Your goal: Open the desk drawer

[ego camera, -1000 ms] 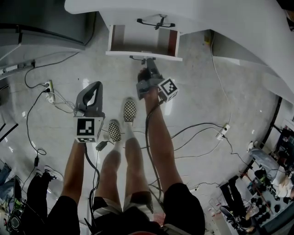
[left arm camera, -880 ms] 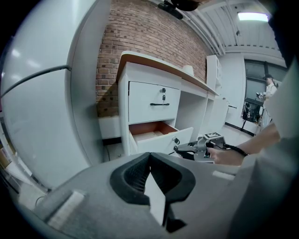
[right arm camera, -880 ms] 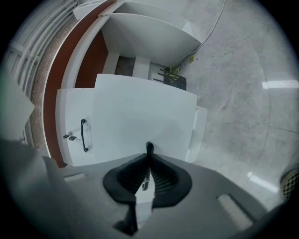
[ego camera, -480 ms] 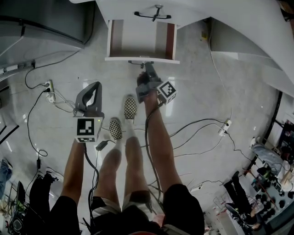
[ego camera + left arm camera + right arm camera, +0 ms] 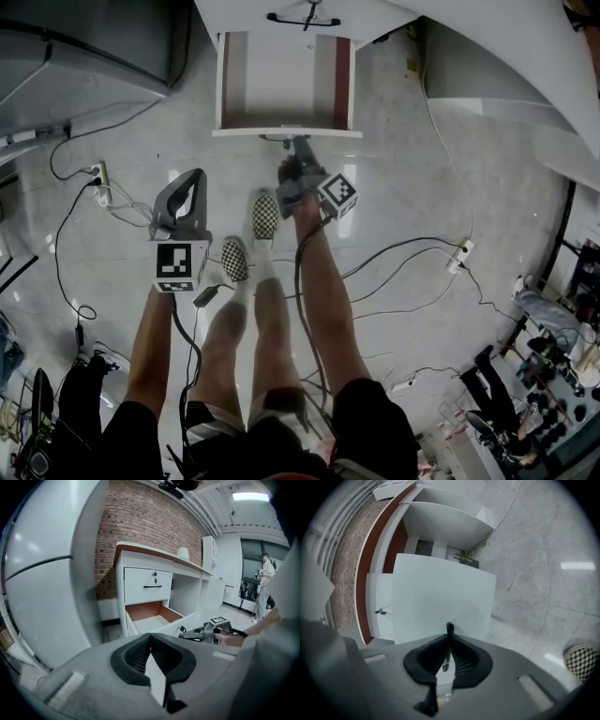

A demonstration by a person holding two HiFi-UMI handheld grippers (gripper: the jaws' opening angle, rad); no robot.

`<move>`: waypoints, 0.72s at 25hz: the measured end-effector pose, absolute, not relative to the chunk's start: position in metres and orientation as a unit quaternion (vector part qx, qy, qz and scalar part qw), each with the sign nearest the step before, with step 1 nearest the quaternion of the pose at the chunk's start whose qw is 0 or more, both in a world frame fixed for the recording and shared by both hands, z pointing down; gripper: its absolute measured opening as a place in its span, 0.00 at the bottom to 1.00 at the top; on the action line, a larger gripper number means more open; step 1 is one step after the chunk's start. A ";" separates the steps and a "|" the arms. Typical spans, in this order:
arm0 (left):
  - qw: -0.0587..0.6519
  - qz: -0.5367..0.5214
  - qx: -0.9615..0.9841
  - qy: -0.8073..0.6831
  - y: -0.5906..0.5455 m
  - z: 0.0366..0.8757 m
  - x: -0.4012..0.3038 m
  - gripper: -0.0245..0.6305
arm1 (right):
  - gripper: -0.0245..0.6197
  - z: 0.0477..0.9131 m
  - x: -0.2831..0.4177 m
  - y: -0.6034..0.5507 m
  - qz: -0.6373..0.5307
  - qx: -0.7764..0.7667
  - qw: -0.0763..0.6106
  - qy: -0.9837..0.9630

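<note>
The lower desk drawer (image 5: pixel 286 89) stands pulled out, white inside with brown side walls. My right gripper (image 5: pixel 297 146) is shut on the black handle (image 5: pixel 449 629) at the middle of its white front panel (image 5: pixel 440 597). The upper drawer (image 5: pixel 149 585) stays closed, keys hanging at its lock. My left gripper (image 5: pixel 191 178) hovers over the floor to the left of the drawer, apart from it, its pads (image 5: pixel 140 651) meeting with nothing between them. In the left gripper view the open drawer (image 5: pixel 150 618) and the right gripper (image 5: pixel 211 630) show side on.
Cables and power strips (image 5: pixel 101 183) (image 5: pixel 459 253) lie across the tiled floor. The person's checkered shoes (image 5: pixel 266 220) stand just behind the drawer front. A curved white desk (image 5: pixel 525 84) runs along the right. A white cup (image 5: pixel 183 552) sits on the desk top. Another person (image 5: pixel 267 573) stands far off.
The drawer has slid farther out of the desk toward the person, and the right gripper has drawn back with its handle. The left gripper has hardly shifted in the picture.
</note>
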State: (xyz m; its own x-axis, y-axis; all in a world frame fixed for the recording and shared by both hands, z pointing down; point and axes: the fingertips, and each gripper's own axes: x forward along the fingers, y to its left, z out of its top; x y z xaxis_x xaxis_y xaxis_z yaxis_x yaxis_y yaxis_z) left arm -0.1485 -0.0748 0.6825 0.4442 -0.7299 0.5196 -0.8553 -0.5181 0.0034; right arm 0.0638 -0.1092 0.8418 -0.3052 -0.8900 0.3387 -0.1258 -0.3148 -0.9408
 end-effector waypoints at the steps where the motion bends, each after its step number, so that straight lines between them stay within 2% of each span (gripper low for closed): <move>1: 0.132 0.234 0.839 -0.472 -0.073 0.681 -0.148 0.05 | 0.08 0.842 0.064 -0.105 -0.634 -0.506 0.302 0.501; 18: 0.125 0.239 0.839 -0.472 -0.038 0.672 -0.146 0.05 | 0.08 0.836 0.061 -0.068 -0.635 -0.497 0.313 0.501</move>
State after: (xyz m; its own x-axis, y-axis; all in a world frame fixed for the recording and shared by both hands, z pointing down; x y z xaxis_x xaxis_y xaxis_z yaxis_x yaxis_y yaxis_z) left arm -0.1455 -0.0382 0.6716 0.4394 -0.7326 0.5198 -0.8524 -0.5227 -0.0162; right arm 0.0606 -0.0677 0.8361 -0.3087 -0.8965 0.3177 -0.1010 -0.3012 -0.9482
